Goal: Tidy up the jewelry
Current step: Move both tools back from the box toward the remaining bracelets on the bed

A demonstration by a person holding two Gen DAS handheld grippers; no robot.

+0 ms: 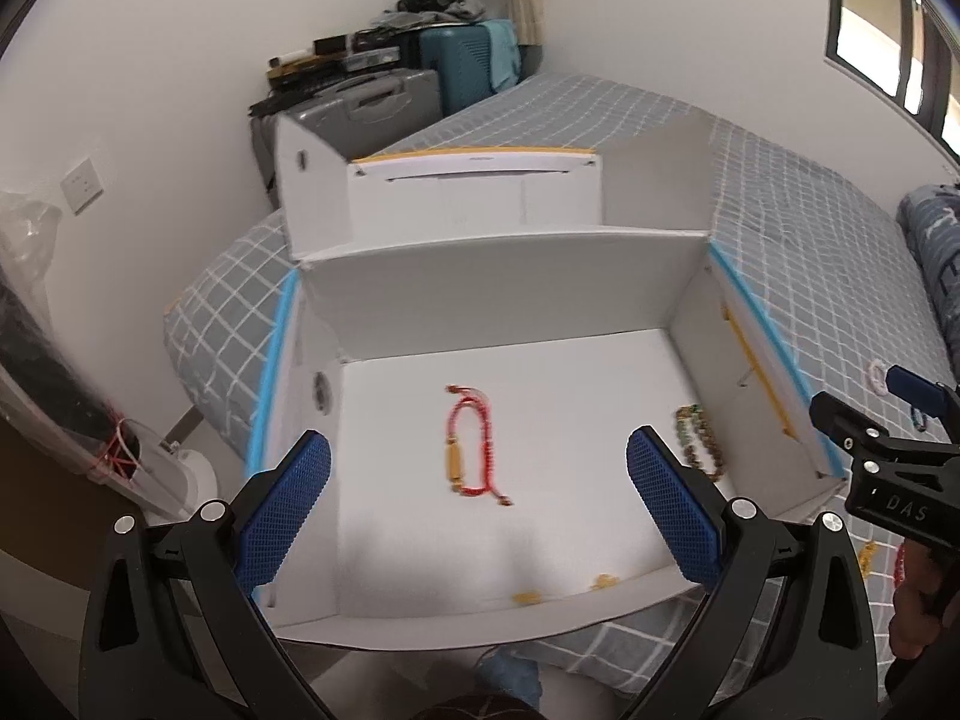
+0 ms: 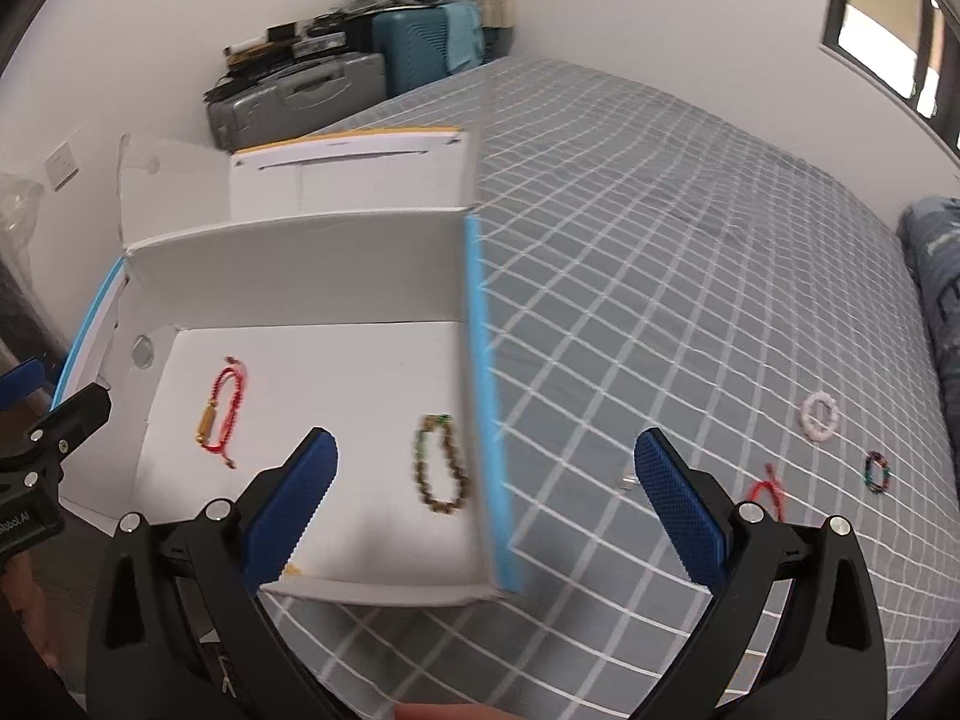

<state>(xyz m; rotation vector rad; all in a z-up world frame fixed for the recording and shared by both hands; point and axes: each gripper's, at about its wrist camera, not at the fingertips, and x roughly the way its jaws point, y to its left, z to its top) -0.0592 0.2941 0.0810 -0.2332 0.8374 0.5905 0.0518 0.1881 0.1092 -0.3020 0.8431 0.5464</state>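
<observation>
Left wrist view: the left gripper (image 1: 477,510) hovers above the white box (image 1: 480,306), fingers spread wide and holding nothing. A red cord bracelet (image 1: 474,444) lies on the box floor near its centre. A brown bead bracelet (image 1: 699,441) lies on the same floor close to the box's right wall. Small yellow pieces (image 1: 603,583) sit against the box's near wall. The box rests on a grey checked bedspread (image 1: 780,210).

Right wrist view: the right gripper (image 2: 486,504) hangs over the box's blue-edged right wall (image 2: 486,408), fingers released and empty. Outside the box, to its right on the bedspread, lie a pink bead bracelet (image 2: 819,417), a dark multicoloured bracelet (image 2: 877,472) and a second red cord bracelet (image 2: 771,489). Suitcases (image 2: 336,84) stand beyond the box by the room wall.
</observation>
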